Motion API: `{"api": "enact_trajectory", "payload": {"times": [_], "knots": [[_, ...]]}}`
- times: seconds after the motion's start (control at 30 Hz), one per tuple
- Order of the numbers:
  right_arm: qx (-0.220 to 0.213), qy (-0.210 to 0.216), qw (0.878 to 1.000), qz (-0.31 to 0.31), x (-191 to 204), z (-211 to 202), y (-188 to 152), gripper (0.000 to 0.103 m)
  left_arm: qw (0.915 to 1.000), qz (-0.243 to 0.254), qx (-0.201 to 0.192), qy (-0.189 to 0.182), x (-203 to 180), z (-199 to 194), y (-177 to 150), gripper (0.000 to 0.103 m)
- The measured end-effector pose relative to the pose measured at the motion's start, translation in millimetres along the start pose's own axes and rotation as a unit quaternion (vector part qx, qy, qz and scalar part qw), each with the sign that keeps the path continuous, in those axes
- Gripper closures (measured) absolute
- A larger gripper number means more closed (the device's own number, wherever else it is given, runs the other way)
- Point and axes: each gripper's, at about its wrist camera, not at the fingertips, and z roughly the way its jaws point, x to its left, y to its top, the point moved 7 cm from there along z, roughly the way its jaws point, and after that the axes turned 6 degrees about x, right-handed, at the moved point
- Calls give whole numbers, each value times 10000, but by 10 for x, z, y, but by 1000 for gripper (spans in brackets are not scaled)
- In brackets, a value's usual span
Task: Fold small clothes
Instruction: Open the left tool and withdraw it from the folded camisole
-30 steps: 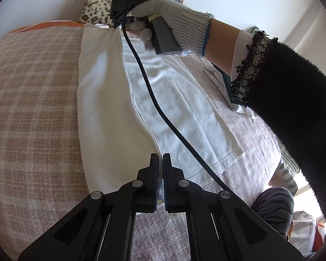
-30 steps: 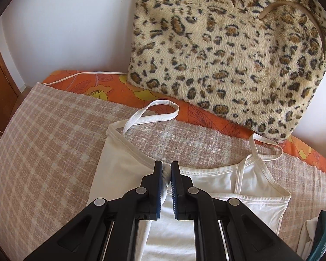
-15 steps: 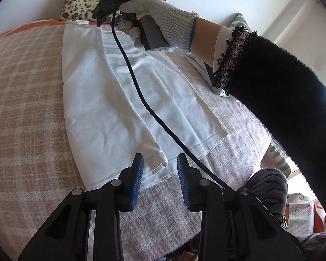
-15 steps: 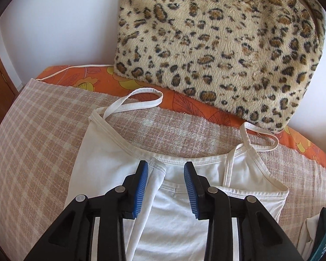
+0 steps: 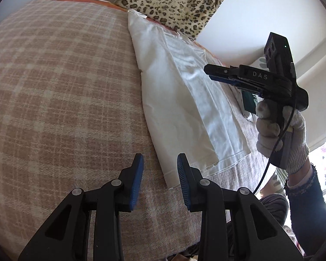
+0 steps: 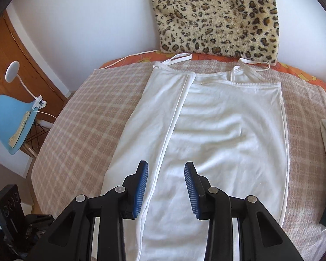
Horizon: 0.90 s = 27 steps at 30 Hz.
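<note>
Right wrist view showed our right gripper (image 6: 165,181) with jaws apart and empty above the white camisole (image 6: 217,134), its folded edge just below-left. Our left gripper (image 5: 160,175), likewise apart, hovered beside the hem; next we judged both should pinch the far edge evenly.

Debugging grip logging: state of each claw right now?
Left claw: open, holding nothing, above the blanket beside the white camisole.
Right claw: open, holding nothing, above the camisole.

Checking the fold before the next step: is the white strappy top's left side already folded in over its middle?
Yes: in the right wrist view, the white strappy top has its left panel lying folded inward, its edge running down the middle.
</note>
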Motion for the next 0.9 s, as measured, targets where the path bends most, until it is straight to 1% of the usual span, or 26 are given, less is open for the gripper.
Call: {"api": "enact_trajectory", "payload": {"times": [0.07, 0.13, 0.23, 0.3, 0.33, 0.37, 0.4, 0.43, 0.5, 0.57, 0.6, 0.63, 0.7, 0.73, 0.77, 0.8, 0.83, 0.9], "knots": [[87, 103, 9999, -36, 35, 16, -271, 67, 9999, 75, 62, 53, -17, 57, -5, 73], [144, 246, 9996, -12, 81, 35, -471, 67, 9998, 150, 59, 124, -71, 89, -10, 73], [225, 443, 9988, 39, 151, 67, -661, 68, 9996, 210, 70, 157, -122, 108, 6, 73], [257, 494, 9984, -7, 186, 86, -740, 74, 9994, 267, 63, 206, -142, 114, 8, 73], [271, 458, 9986, -70, 211, 95, -774, 75, 9990, 330, 48, 296, -155, 100, -4, 73], [303, 346, 9988, -184, 239, 111, -810, 79, 9985, 393, 22, 389, -173, 100, -2, 73], [349, 136, 9987, -355, 271, 125, -850, 81, 9978, 473, -30, 470, -189, 97, 10, 73], [336, -57, 9980, -535, 295, 128, -876, 82, 9969, 563, -72, 536, -212, 97, 17, 73], [275, -204, 9967, -742, 319, 86, -911, 83, 9951, 731, -167, 644, -266, 85, 38, 73], [161, -161, 9972, -718, 306, -6, -897, 82, 9924, 917, -285, 767, -340, 55, 49, 73], [74, -116, 9976, -674, 283, -77, -878, 81, 9901, 1051, -395, 844, -390, 35, 60, 73], [-33, -84, 9980, -628, 254, -161, -845, 79, 9870, 1202, -518, 928, -450, 14, 78, 73], [-311, -64, 9982, -517, 179, -372, -760, 70, 9781, 1558, -775, 1139, -583, -24, 98, 73], [-467, -87, 9979, -448, 145, -485, -704, 69, 9740, 1727, -848, 1198, -655, -26, 99, 71], [-605, -107, 9974, -370, 92, -605, -651, 67, 9701, 1888, -884, 1245, -732, -7, 102, 62], [-737, -141, 9968, -280, 23, -687, -627, 65, 9671, 2024, -905, 1249, -815, 24, 104, 58], [-855, -179, 9960, -199, -45, -757, -609, 64, 9658, 2108, -906, 1203, -884, 52, 101, 51], [-1073, -306, 9937, -45, -194, -893, -581, 63, 9653, 2226, -797, 1107, -1018, 141, 101, 51]]}}
